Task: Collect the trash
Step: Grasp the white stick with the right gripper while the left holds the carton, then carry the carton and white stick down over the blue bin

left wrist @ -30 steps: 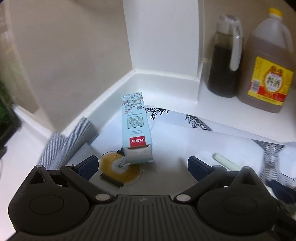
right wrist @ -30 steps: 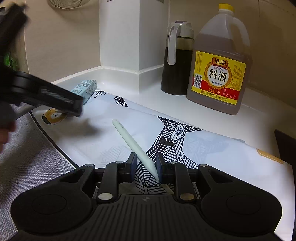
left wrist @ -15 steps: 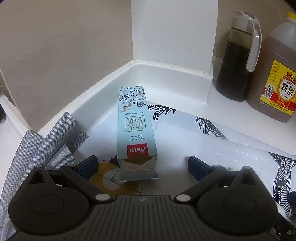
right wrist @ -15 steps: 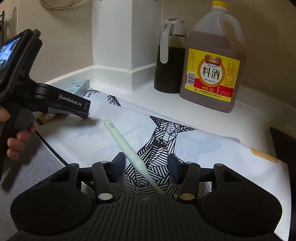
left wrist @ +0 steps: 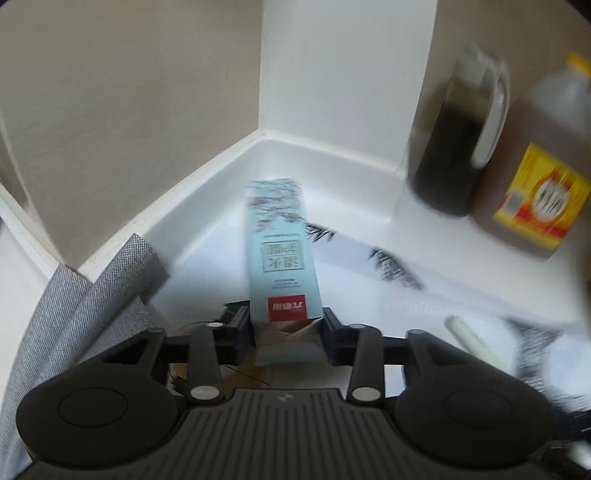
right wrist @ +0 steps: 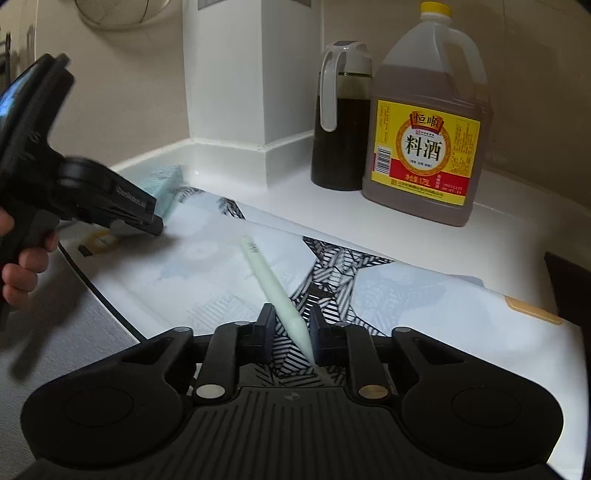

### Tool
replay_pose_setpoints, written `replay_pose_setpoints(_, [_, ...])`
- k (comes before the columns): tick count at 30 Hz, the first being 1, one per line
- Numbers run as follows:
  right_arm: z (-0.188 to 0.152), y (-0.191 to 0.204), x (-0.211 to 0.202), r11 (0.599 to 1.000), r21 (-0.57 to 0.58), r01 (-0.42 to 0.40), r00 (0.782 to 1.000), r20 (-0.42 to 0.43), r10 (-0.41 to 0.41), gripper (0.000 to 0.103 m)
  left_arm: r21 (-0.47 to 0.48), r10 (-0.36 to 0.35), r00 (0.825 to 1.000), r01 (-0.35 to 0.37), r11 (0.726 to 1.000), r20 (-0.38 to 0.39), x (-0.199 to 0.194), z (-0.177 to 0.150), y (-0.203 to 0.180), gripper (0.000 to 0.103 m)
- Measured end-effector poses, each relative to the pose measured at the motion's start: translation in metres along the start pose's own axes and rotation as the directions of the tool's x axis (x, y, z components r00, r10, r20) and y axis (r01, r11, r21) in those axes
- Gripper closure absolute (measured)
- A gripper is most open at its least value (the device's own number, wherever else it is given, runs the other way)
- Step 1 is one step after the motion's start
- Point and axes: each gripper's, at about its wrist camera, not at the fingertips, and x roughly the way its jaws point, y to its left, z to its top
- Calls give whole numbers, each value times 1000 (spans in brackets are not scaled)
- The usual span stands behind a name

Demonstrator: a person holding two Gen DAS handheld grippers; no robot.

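Cardboard box (left wrist: 282, 258) apparently pinched by closing left gripper (left wrist: 286, 330) near wall; right gripper (right wrist: 291, 332) closing around stick (right wrist: 275, 291).

The left gripper (left wrist: 284, 332) has moved in, closing on the blue carton (left wrist: 280, 266); right gripper (right wrist: 291, 336) closing on the pale stick (right wrist: 275, 291).

**Kitchen corner, background only**

Beige matte wall (left wrist: 129, 110) runs ahead-left. A white square pillar (left wrist: 343, 74) stands straight ahead in the corner. The glossy white countertop (right wrist: 517, 236) has a raised white upstand (left wrist: 207, 166) along the wall foot. A wire mesh basket (right wrist: 110, 14) hangs upper left. Light is soft and even.
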Motion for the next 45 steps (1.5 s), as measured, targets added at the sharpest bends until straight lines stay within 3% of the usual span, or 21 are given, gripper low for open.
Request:
replay_pose_setpoints(9, [6,-11,-13,995,87,-49,996,77,42,90,-14,-37,998,38,999,53,-49,-12,13,61])
replay_pose_setpoints(20, [11,-13,-27,967,172,-185,978,130,164,90,-49,-65,992,70,996,104,-145,-71,22,61])
replay_pose_setpoints(26, [3,-8,-5,986,135,-94,996,9,93,90,-53,-28,994,34,998,108,-177,-105,27,61])
replay_pose_setpoints(31, [1,-6,-3,988,125,-92,996,-6,94,90,-80,-39,994,47,996,100,-189,-120,30,61])
replay_pose_setpoints(33, [2,-15,-4,951,240,-195,979,-8,203,90,-91,-55,992,66,994,110,-198,-124,30,61])
replay_pose_setpoints(35, [2,-27,-4,875,375,-306,944,2,329,90,-93,-68,990,80,992,125,-209,-128,31,61])
replay_pose_setpoints(37, [1,-33,-2,814,448,-368,914,16,404,90,-97,-74,987,88,991,139,-219,-131,32,61])
replay_pose_setpoints(45, [-1,-32,0,693,563,-451,848,27,529,90,-115,-51,988,68,991,145,-249,-151,39,61])
